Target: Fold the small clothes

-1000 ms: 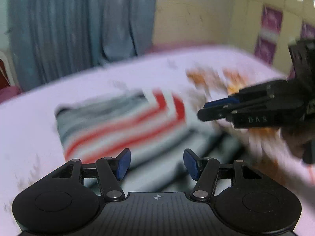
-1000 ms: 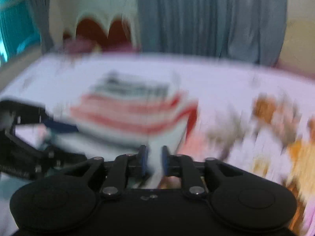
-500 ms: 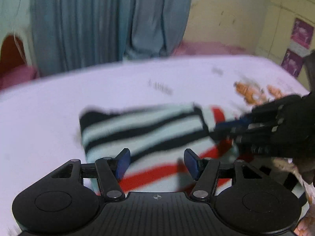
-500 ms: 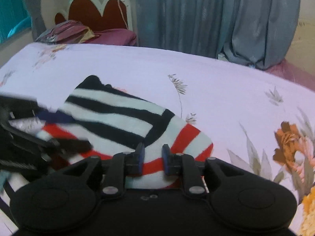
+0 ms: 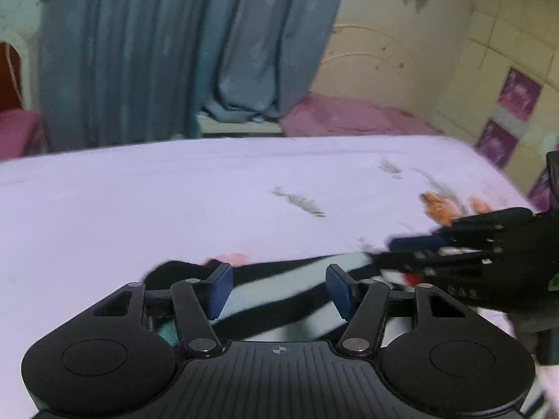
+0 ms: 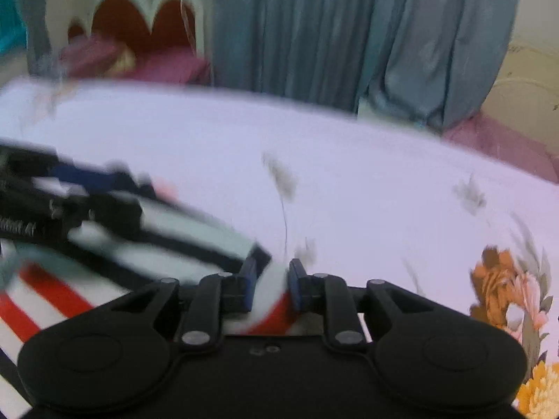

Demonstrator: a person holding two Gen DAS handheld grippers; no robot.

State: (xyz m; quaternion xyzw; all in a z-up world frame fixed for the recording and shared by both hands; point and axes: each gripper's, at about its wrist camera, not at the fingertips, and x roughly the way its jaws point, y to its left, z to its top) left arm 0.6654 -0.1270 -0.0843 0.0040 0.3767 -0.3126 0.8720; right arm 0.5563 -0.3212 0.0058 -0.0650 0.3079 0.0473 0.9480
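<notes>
Right wrist: fingers (image 6: 270, 286) clamped on striped garment (image 6: 195, 244) edge; left fingers (image 5: 276, 291) wide apart w/ garment beneath.

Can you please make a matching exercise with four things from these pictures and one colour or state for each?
Things:
1. left hand-held gripper
2. right hand-held gripper
3. curtain
4. bedsheet

States:
a. pale lilac with flowers
b. grey-blue
c. open, above the striped garment
d. shut on the striped garment

Pairs: 1-c, 2-d, 3-b, 4-a
</notes>
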